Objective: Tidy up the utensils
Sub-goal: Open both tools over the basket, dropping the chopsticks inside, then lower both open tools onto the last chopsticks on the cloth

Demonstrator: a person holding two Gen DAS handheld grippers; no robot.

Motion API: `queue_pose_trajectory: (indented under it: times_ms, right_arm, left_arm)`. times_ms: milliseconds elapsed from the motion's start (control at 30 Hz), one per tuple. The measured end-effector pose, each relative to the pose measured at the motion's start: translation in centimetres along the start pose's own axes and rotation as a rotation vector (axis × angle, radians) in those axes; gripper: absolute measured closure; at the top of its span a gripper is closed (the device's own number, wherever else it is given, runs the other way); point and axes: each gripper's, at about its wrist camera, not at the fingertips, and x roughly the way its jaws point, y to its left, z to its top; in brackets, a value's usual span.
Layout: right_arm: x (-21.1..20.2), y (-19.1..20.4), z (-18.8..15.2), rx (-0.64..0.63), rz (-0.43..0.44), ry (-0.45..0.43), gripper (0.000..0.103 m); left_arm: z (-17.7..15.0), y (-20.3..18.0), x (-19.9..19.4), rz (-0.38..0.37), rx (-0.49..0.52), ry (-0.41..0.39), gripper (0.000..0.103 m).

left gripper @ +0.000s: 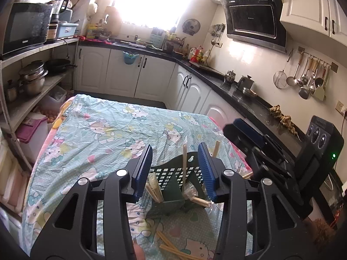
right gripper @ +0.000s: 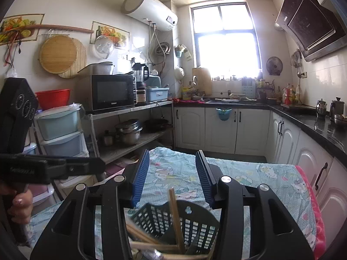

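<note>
From the left wrist, the left gripper (left gripper: pixel 176 169) hovers over the near right part of the table (left gripper: pixel 104 130), its 2 blue-padded fingers (left gripper: pixel 143 171) spread wide and holding nothing. Below and between them stands the dark green perforated utensil basket (left gripper: pixel 173 173), with wooden chopsticks (left gripper: pixel 184 164) upright or leaning inside. More chopsticks, loose ones (left gripper: pixel 171 247), lie on the cartoon-print cloth nearer the camera. The right gripper (left gripper: pixel 260 149) shows just right of the basket.

From the right wrist, the right gripper (right gripper: pixel 172 179) is also spread wide and empty, directly above the basket (right gripper: pixel 195 223), where several chopsticks (right gripper: pixel 175 216) cross. The left gripper's body (right gripper: pixel 43 169) sits far left.
</note>
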Motion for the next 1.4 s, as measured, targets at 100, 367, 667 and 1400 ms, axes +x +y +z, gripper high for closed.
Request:
queue_pose_trajectory:
  times_ms: [100,367,667,1400]
  right_arm:
    - [-1.2,0.2,-0.2,-0.007,0.02,0.013,0.057]
    - [-4.2,1.2,-0.8,-0.037,0.051,0.048,0.052]
    - [-6.1,2.6,-2.2,-0.045,0.075,0.093,0.048]
    - [-6.3,7.4,-7.1,-0.155,0.164,0.269,0.048]
  left_arm:
    - [-0.2,0.1,-0.6,0.003,-0.008,-0.001,0.059]
    - [-1.5,0.4,-2.5,0.028,-0.018,-0.012,0.04]
    - [-2.7,1.2,-4.5,0.039,-0.053,-0.028,0.011]
    - [-6.5,1.7,-4.0,0.064,-0.067,0.051,0.011]
